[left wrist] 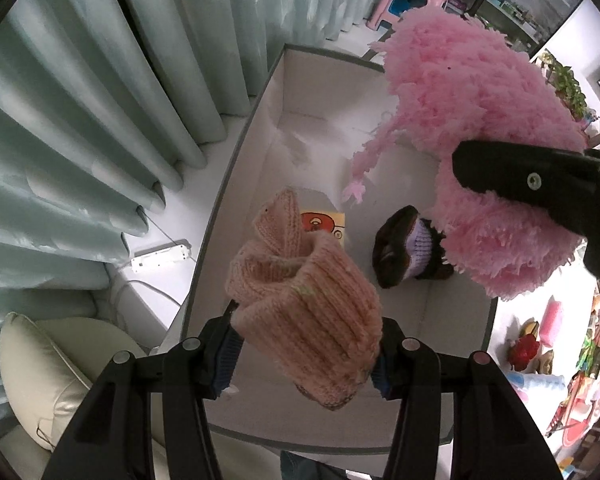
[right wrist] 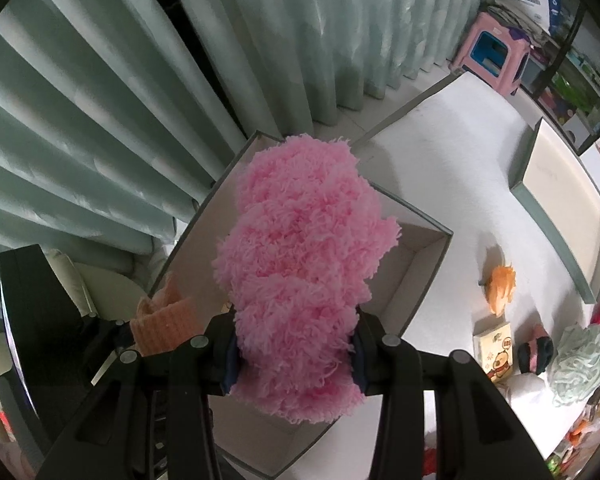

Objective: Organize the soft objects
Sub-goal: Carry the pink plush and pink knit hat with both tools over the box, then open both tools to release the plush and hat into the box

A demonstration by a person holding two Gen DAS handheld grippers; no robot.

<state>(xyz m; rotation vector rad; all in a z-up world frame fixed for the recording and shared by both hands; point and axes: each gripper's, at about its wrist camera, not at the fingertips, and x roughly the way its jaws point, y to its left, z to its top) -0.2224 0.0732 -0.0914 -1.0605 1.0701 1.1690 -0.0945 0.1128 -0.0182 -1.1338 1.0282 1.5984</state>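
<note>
Both tongs are clamped over the box – your left gripper pinches the peach knit, right gripper the pink fluffy yarn – both look light, squishy, w/ strands prob snagging, so grab mid-bulk.

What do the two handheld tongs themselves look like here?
Both the left tongs and the right tongs are matte black plastic, with angular linkage arms joined by round silver-grey rivets. Their fingers carry dark blue ribbed pads. No cables, markings or sleeves show.
</note>
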